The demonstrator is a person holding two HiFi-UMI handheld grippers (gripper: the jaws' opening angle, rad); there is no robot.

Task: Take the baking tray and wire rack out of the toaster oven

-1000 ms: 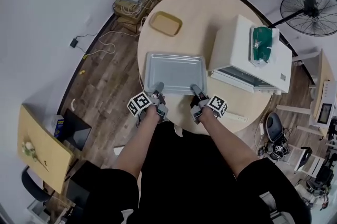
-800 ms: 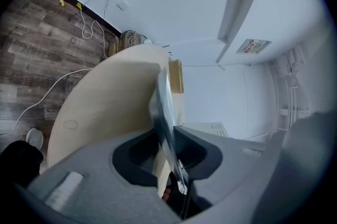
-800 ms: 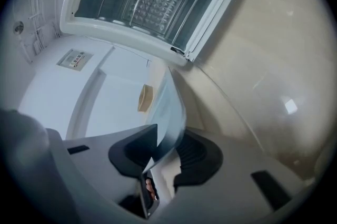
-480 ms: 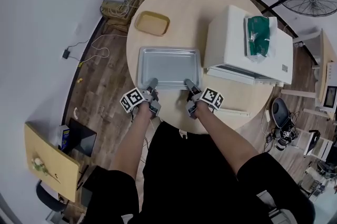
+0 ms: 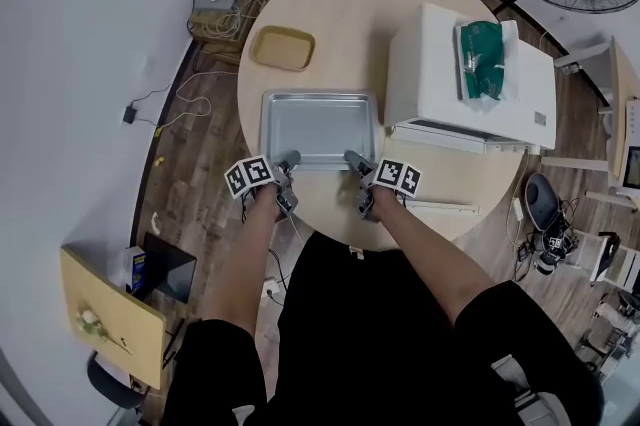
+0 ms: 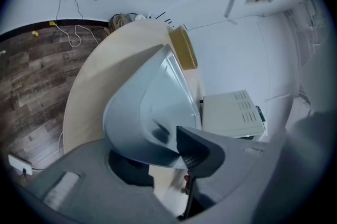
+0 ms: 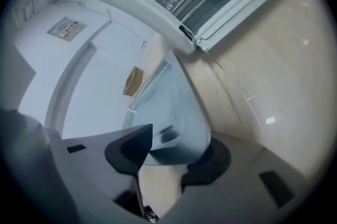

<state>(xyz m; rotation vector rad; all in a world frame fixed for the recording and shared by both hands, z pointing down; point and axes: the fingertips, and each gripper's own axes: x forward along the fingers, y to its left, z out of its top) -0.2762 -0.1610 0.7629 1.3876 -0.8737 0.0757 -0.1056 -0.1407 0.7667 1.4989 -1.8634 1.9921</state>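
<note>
L gripper (image 5: 291, 158), R gripper (image 5: 351, 157) jaws just spread since prior frame; baking tray (image 5: 318, 127) rim loose between, near table (image 5: 340, 14) edge. To be withdrawn straight.

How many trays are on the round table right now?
2: the metal baking tray at the near side, a tan tray beyond it. The oven may hide more.

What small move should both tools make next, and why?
Probably draw both back off the tray. It lies flat on the table, and the jaws of the left tool and right tool have just been opening with its near rim between them.
</note>
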